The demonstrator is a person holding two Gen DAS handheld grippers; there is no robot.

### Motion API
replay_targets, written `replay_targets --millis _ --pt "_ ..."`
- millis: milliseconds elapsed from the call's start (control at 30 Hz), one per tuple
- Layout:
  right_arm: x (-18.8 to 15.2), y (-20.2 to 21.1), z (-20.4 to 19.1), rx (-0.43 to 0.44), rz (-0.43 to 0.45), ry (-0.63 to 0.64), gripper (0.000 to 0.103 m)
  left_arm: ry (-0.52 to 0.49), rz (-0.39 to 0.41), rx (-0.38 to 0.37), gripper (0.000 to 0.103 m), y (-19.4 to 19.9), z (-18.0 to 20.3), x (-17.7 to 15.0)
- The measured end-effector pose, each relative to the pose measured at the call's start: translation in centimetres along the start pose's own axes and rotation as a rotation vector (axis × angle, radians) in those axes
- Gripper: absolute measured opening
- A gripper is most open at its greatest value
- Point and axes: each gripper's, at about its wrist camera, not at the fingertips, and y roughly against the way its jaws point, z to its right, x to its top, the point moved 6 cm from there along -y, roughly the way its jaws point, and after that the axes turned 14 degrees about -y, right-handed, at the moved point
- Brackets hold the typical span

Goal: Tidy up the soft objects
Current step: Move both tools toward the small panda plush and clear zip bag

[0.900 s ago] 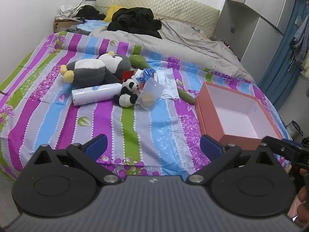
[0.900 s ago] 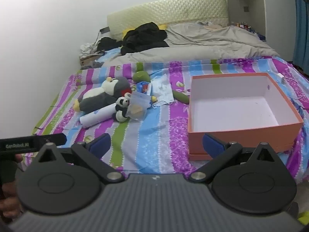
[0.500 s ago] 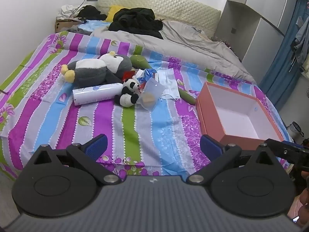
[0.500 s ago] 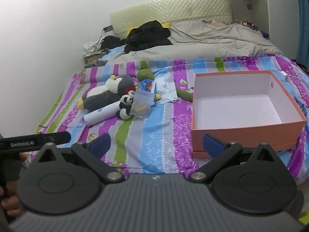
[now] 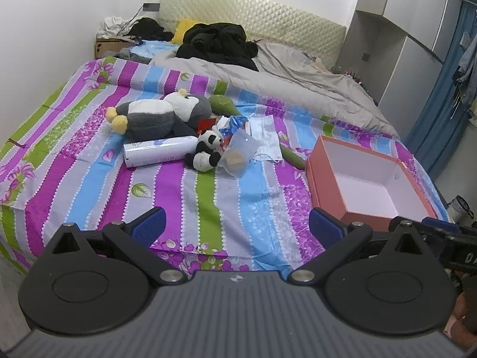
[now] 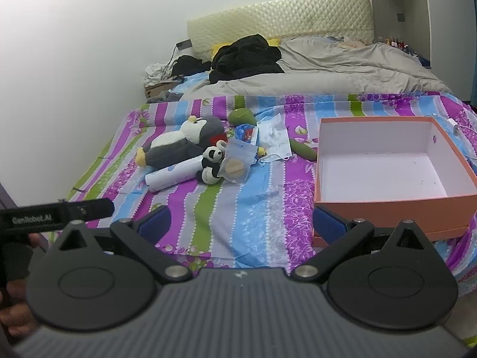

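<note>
A: What are we looking at taking first?

B: The penguin (image 5: 149, 116), lying on its side on the striped bed (image 5: 208, 208), left of the heap. It is looking plump and light, likely giving under the pads, so I would be pinching its grey belly, not a yellow foot.

A: And the panda (image 5: 207, 150)?

B: It is sitting just in front of the penguin, leaning against a clear bag (image 5: 238, 155). Small and squashy; I would be taking it round the body.

A: Anything tricky?

B: The bag is looking slick and crinkly, probably sliding in a grip. The mask (image 6: 275, 137) behind it is lying flat and limp, so an edge would need catching. The white tube (image 5: 158, 150) beside the panda is looking stiff and might be rolling.

A: Where is it all going?

B: Probably the box (image 6: 396, 208), standing open and empty, well apart to the right.

A: The claws?

B: The left claw (image 5: 235, 225) and right claw (image 6: 241, 220) are both spread wide, holding nothing, hanging over the bed's near edge, well short of the heap.
</note>
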Motion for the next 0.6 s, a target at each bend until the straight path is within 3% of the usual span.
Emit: replay_targets --millis 133,333,600 --pt "-0.1 0.2 0.3 -0.002 0.011 -0.017 0.103 -0.036 -0.017 0.018 0.103 0.1 0.4 -0.2" --pt "-0.7 0.7 0.3 0.010 0.030 0.011 0.103 -0.028 0.029 -0.005 0.103 0.8 0.6 -0.5" --pt "-1.8 -0.2 0.6 -0.001 0.002 -0.005 0.103 -0.023 0.003 -0.015 0.103 0.2 0.6 -1.1"
